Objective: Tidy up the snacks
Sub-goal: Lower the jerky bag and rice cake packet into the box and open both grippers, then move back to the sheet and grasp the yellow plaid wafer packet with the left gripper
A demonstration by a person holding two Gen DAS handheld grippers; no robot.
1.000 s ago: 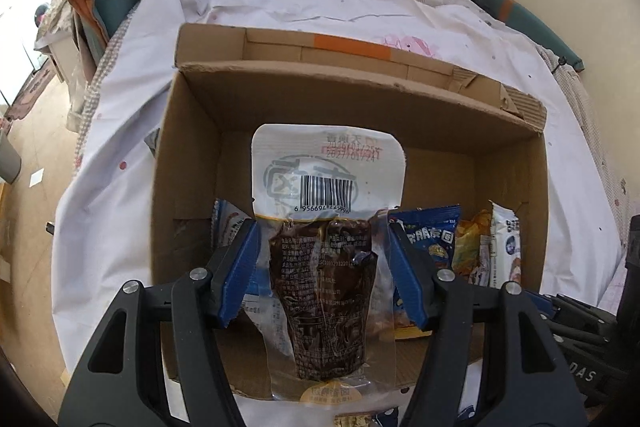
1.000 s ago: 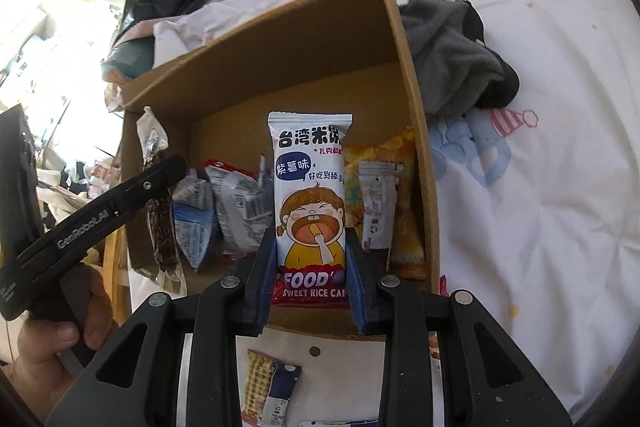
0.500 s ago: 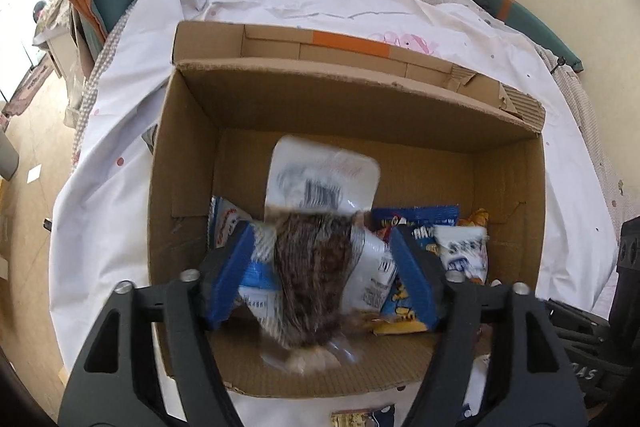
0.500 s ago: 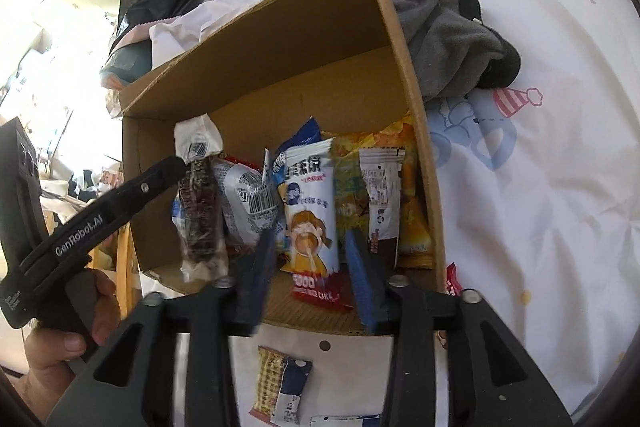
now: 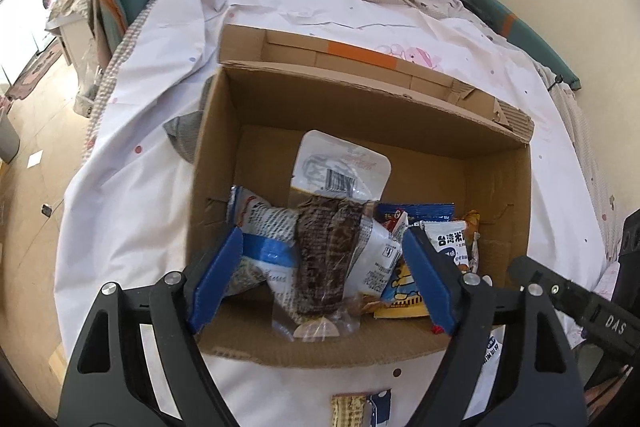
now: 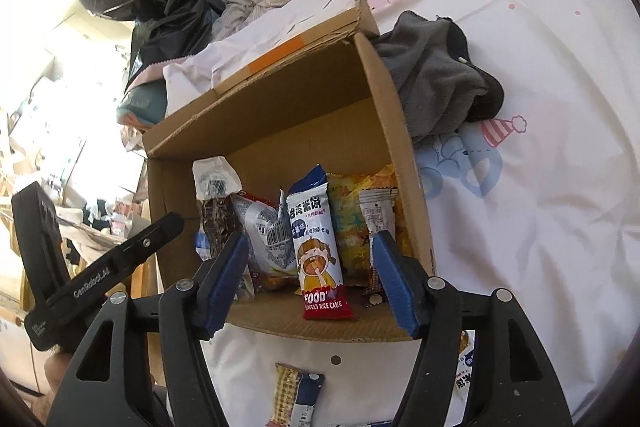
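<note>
Left gripper (image 5: 322, 279): jaws wide, just been opening, pads clear of the jerky pack (image 5: 326, 259) standing between them in the box (image 5: 360, 99). Right gripper (image 6: 310, 277): jaws also just opened, rice cake (image 6: 316, 247) upright between them, untouched. Box sits on the bed (image 6: 540, 187); snacks fill its front, back half free. Wafer pack (image 6: 298, 391) outside the front wall, cut off by the frame.

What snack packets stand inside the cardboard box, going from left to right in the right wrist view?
dark brown packet with white top → silver packet with barcode → rice cake packet → yellow-orange packet → narrow pale packet
</note>
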